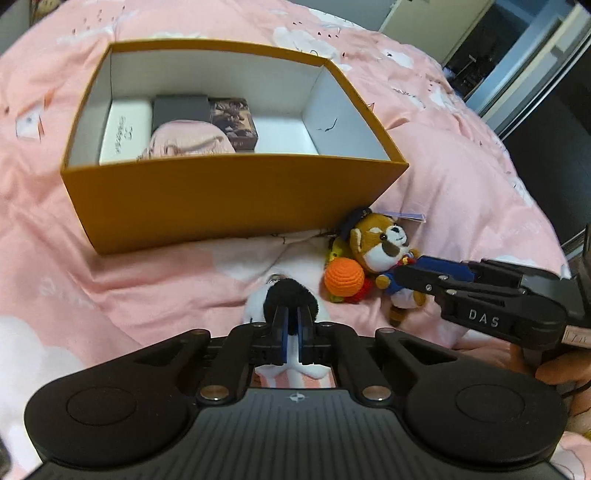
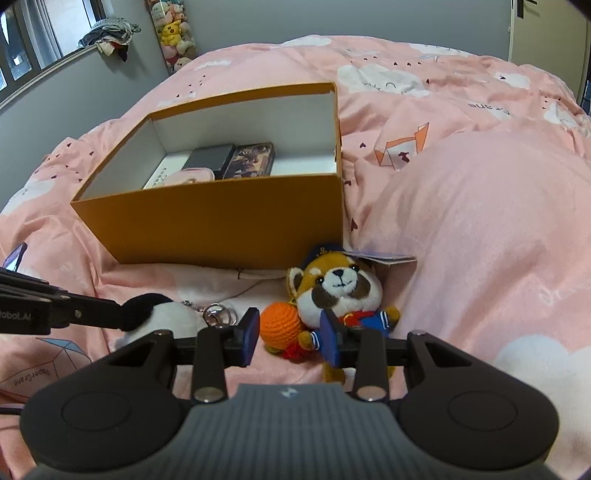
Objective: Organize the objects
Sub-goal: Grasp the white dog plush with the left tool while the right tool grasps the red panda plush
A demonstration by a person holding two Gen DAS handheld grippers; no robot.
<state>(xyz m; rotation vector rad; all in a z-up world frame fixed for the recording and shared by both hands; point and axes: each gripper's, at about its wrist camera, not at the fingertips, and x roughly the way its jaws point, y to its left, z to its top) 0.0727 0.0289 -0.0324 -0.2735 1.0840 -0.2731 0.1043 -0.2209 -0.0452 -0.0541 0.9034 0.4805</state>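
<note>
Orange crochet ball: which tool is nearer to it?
Right. The right tool has the orange crochet ball between its open fingers; the left tool is off to the ball's side, shut on the black-and-white plush.

Black hand-held gripper (image 1: 291, 325), blue pads (image 1: 285, 332)

You have a pink cloud-print duvet (image 2: 461, 221) across the bed. Beyond its far-left edge, a column of plush toys (image 2: 173, 33) hangs on the grey wall, with crumpled clothes (image 2: 109, 35) on the windowsill left of them.
</note>
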